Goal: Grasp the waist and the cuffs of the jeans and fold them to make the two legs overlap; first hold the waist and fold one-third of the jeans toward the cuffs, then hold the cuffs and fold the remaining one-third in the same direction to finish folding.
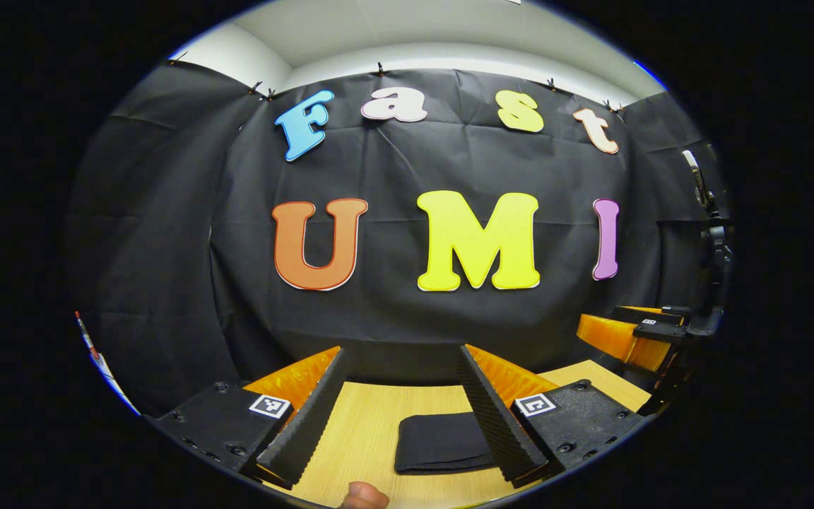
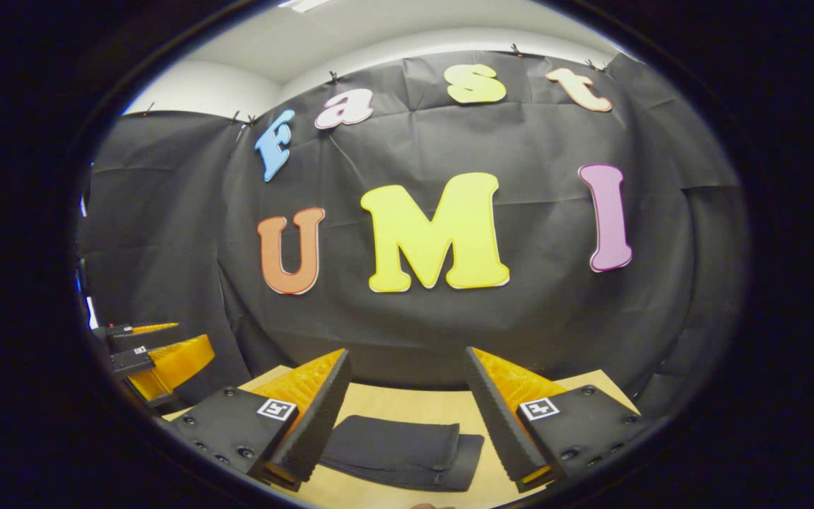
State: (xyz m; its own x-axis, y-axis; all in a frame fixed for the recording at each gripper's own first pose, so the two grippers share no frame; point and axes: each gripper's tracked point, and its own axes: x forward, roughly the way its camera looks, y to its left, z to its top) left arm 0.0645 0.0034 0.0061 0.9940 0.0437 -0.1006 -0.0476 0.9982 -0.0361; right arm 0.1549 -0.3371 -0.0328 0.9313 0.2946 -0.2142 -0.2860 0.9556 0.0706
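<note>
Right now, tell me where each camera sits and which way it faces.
Left gripper view: rides the left gripper, facing the booth wall over the wooden table and folded jeans; its open fingers and a fingertip show, the right gripper at far right.
Right gripper view: rides the right gripper, facing the same wall above the jeans; its open fingers show, the left gripper at far left.
Shared: wall, table, jeans.

In the left gripper view, the folded jeans [image 1: 442,442] are partly hidden at 3 o'clock behind a finger. In the right gripper view, their 9 o'clock end is hidden likewise. A fingertip [image 1: 364,496] at 6 o'clock is cut off by the edge.
</note>
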